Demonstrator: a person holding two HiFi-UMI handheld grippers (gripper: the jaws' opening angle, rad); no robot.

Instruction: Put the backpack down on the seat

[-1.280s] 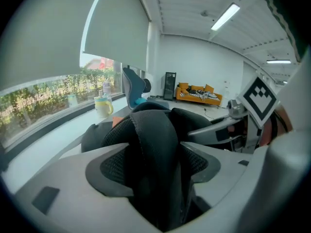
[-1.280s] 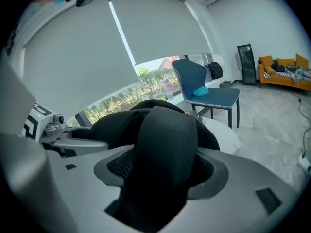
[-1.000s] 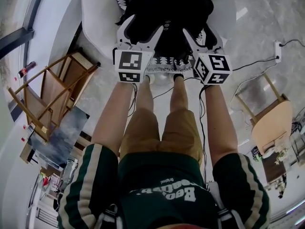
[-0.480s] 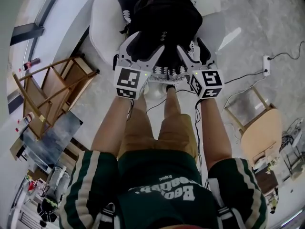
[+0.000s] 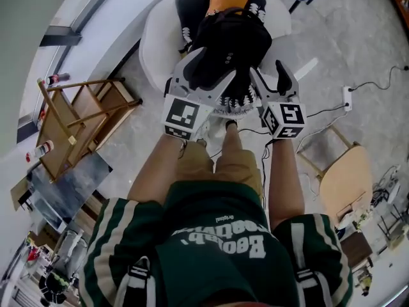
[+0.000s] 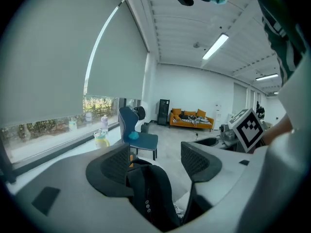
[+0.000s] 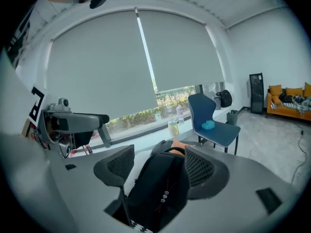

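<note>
Head view has the black backpack (image 5: 227,37) sitting on the white seat (image 5: 156,40) - left gripper (image 6: 155,159) and right gripper (image 7: 158,166) both have fingers spread wide around it, gripping nothing - so looks basically done, only backing off left.

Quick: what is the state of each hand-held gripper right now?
Left hand-held gripper: open, jaws apart above the backpack.
Right hand-held gripper: open, jaws apart above the backpack too.
</note>
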